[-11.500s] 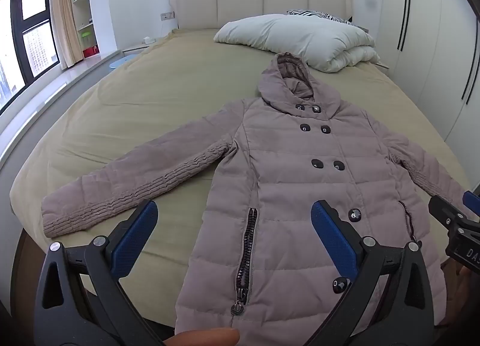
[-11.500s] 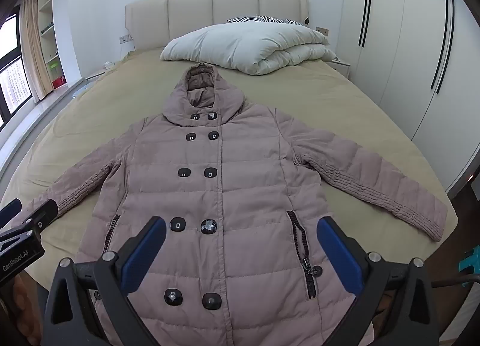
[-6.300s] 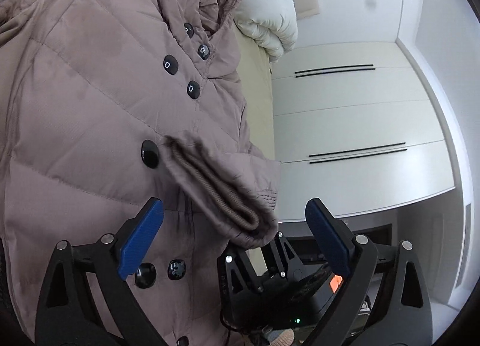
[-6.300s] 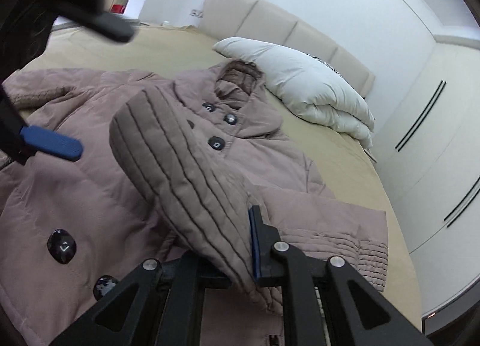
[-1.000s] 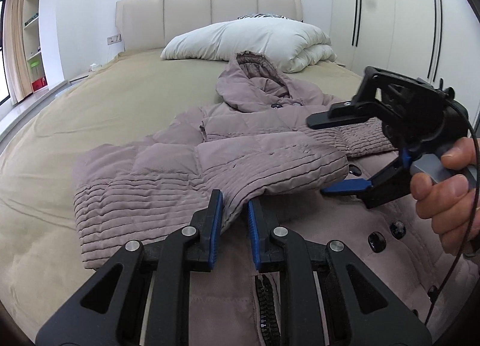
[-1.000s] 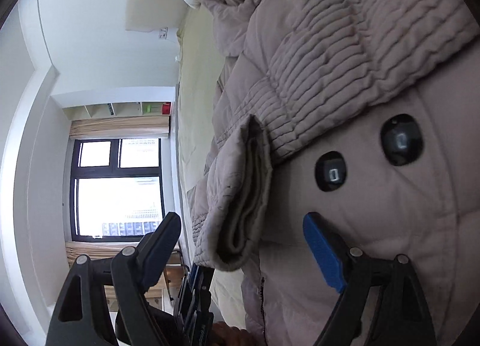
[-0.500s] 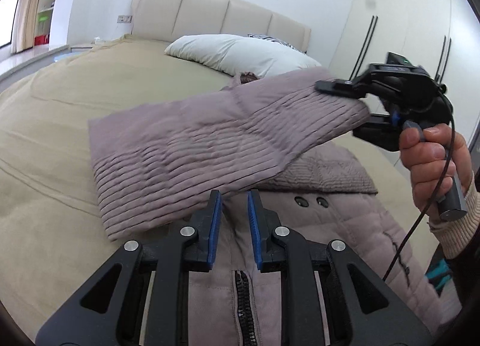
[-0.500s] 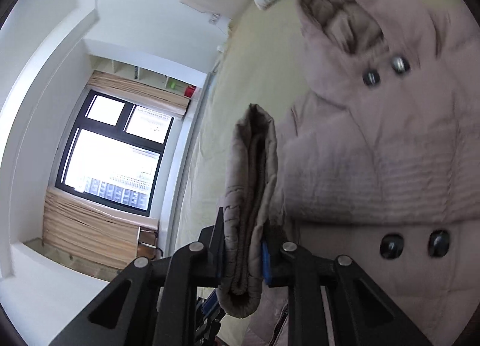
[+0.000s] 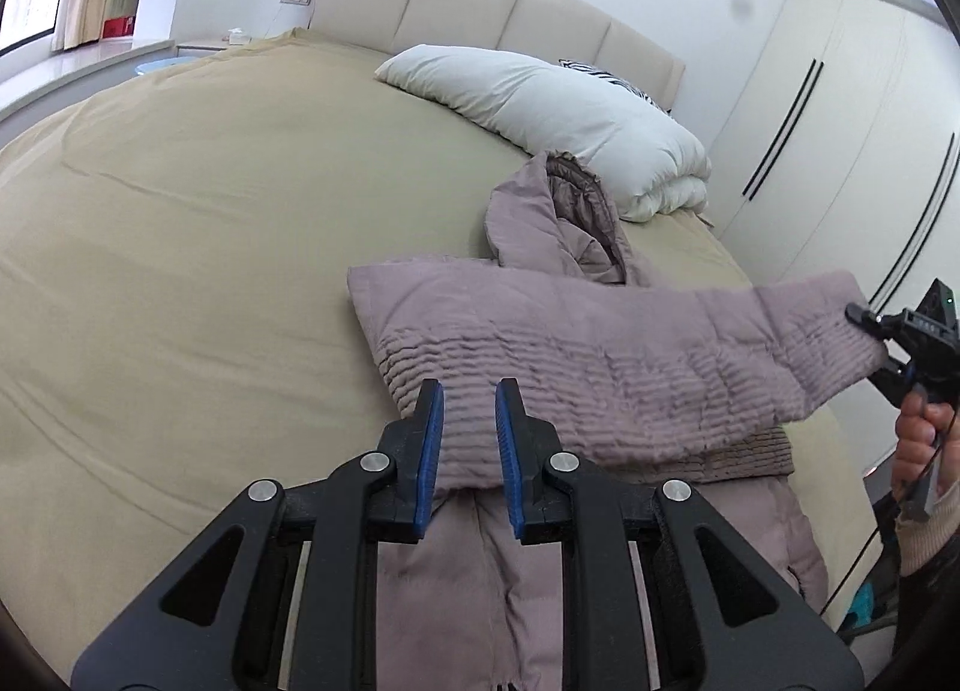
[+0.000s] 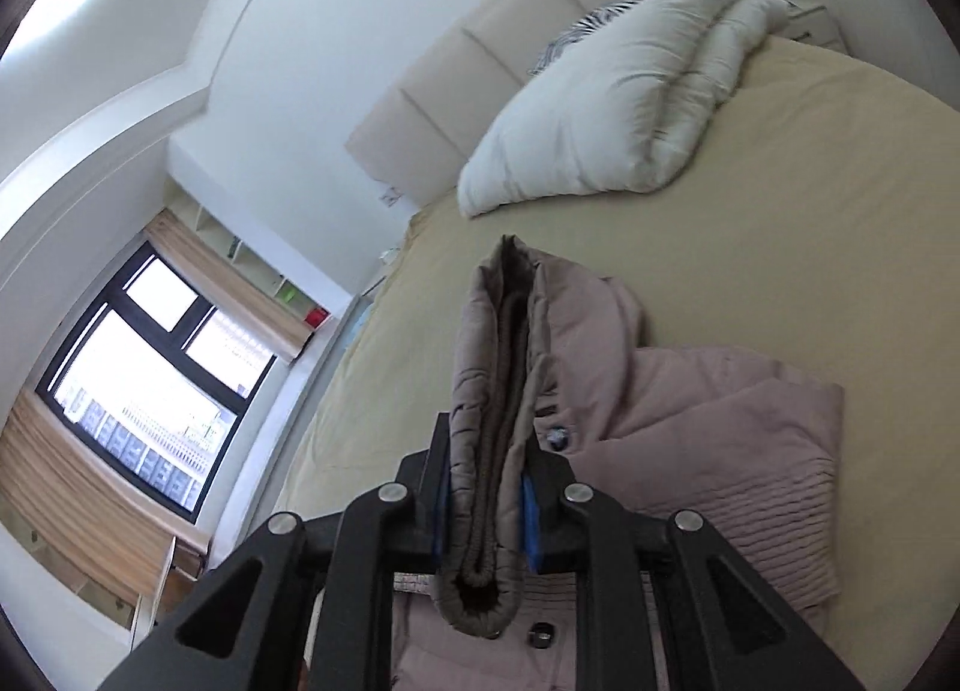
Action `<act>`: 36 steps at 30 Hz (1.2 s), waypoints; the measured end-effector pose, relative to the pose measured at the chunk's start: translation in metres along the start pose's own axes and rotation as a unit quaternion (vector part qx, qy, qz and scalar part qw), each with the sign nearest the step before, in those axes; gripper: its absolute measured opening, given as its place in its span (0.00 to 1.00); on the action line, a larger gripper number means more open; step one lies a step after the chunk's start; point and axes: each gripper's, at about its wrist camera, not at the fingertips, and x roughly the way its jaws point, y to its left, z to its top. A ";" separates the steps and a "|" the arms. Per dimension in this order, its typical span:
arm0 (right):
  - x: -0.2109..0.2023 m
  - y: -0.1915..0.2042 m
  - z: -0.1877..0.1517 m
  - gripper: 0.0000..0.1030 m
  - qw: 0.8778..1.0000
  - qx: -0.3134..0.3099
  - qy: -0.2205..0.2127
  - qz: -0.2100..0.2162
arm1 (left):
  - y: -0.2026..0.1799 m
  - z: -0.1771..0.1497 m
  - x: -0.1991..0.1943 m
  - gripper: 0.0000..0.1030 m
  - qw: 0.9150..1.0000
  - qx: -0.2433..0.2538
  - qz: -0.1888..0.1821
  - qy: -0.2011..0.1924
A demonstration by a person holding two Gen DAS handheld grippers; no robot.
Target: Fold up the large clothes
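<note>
Here the right gripper (image 10: 483,511) is clamped on the cuff (image 10: 489,451) of one sleeve (image 9: 600,355), the ribbed end pinched between its blue pads and standing up out of the jaws. The left gripper (image 9: 467,439) has its jaws drawn narrow with a slim gap between the pads; the sleeve's near edge runs right in front of them, but whether any cloth is actually caught there I cannot tell. Between the two tools the sleeve is stretched across the chest of the coat (image 9: 480,571), from the left shoulder toward the right side. The coat itself lies on the bed (image 9: 180,241), hood (image 9: 558,217) pointing to the far pillow (image 9: 540,103), its other sleeve (image 10: 762,451) already folded over the front. The step in hand looks like the sleeve fold. Next, I judge, the sleeve should be lowered flat across the body and released, then the hem brought up toward the hood. Puffy cloth may spring back, so pressing it down would help.
</note>
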 end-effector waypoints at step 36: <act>0.081 -0.037 0.003 0.74 0.987 -0.075 0.033 -0.135 | -0.071 0.131 0.150 0.77 0.996 0.058 0.020 0.057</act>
